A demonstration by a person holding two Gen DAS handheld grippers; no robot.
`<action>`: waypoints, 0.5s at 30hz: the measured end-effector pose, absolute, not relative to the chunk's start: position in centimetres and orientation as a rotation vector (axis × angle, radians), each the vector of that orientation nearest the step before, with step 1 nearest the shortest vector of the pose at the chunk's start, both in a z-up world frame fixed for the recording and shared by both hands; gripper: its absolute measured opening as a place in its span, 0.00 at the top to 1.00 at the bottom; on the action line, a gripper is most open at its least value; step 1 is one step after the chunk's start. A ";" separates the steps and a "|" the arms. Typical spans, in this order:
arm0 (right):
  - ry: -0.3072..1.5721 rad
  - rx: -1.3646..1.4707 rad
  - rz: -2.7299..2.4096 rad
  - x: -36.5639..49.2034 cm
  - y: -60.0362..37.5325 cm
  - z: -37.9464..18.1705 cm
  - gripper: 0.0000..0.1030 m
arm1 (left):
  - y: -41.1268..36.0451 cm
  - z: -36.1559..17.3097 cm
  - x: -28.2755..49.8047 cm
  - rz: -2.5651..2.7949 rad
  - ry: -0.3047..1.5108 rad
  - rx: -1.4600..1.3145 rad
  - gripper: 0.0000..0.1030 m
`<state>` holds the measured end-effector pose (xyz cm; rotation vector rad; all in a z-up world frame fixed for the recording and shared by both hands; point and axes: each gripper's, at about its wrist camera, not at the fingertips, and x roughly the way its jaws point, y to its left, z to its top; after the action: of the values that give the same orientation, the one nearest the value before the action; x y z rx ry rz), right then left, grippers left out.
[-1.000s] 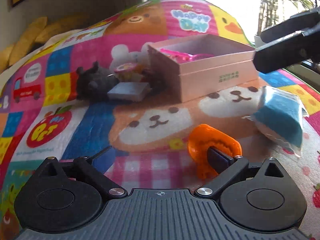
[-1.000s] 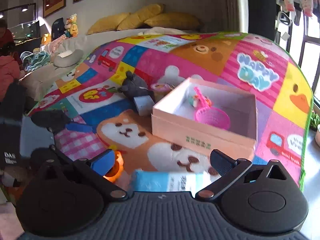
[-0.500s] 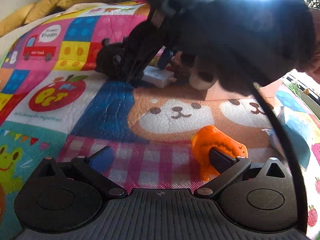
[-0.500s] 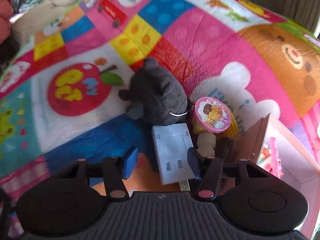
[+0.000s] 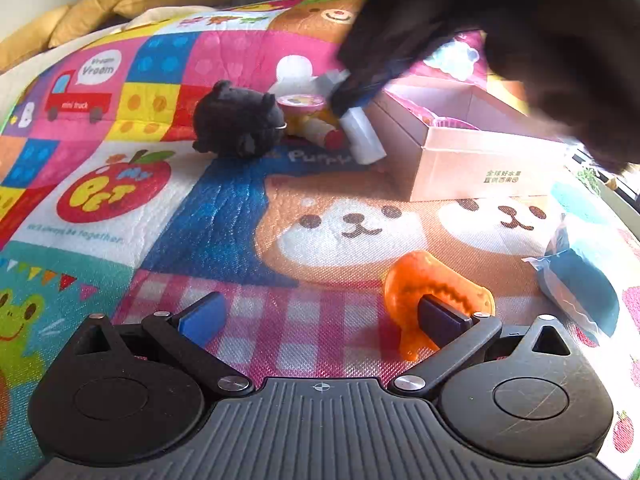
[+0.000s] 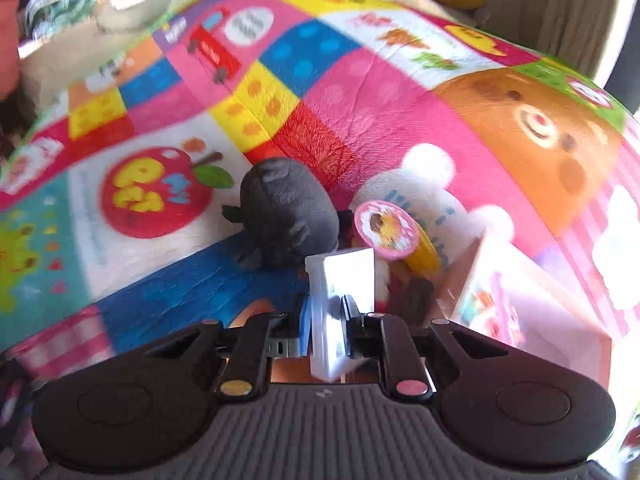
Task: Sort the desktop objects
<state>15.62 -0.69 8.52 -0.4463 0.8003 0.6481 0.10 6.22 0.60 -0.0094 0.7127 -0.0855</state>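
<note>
In the right wrist view my right gripper (image 6: 326,320) has its jaws closing tight on a small white box (image 6: 344,284), pads pressing both its sides; the box stands on edge. The left wrist view shows that gripper as a dark blurred shape (image 5: 360,80) holding the white box (image 5: 362,136) beside the open pink box (image 5: 480,152). A dark grey plush (image 6: 288,216) and a pink-lidded round toy (image 6: 386,230) lie just beyond it. My left gripper (image 5: 320,312) is open low over the mat, and an orange plastic piece (image 5: 420,284) lies against its right finger.
Everything rests on a colourful cartoon play mat (image 5: 120,200). A blue-and-white packet (image 5: 580,292) lies at the right. The pink box (image 6: 520,312) holds pink toys. Yellow cushions (image 5: 100,4) line the far edge. A person's dark sleeve (image 5: 560,40) fills the upper right.
My right gripper swung left to the white box, shut on it and tipped it up on edge. The left gripper stayed over the orange piece, rolling slightly.
</note>
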 end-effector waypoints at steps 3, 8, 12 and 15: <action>0.829 -0.300 0.697 13.2 -4.9 10.2 0.85 | 6.2 0.6 0.1 -0.084 0.714 -0.005 0.00; 0.870 -0.054 0.729 8.5 -13.2 10.1 0.85 | 6.1 0.6 0.1 -0.080 0.716 0.002 0.00; 0.949 0.095 0.777 5.9 -18.0 7.7 0.85 | 6.0 0.7 0.1 -0.080 0.717 0.004 0.00; 0.946 0.082 0.728 3.7 -19.6 5.9 0.84 | 6.1 0.8 0.0 -0.081 0.720 0.000 0.00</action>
<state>3.74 -19.58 5.91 0.0819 0.9464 0.7283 -0.02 6.08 0.78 -0.0003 0.7203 -0.0813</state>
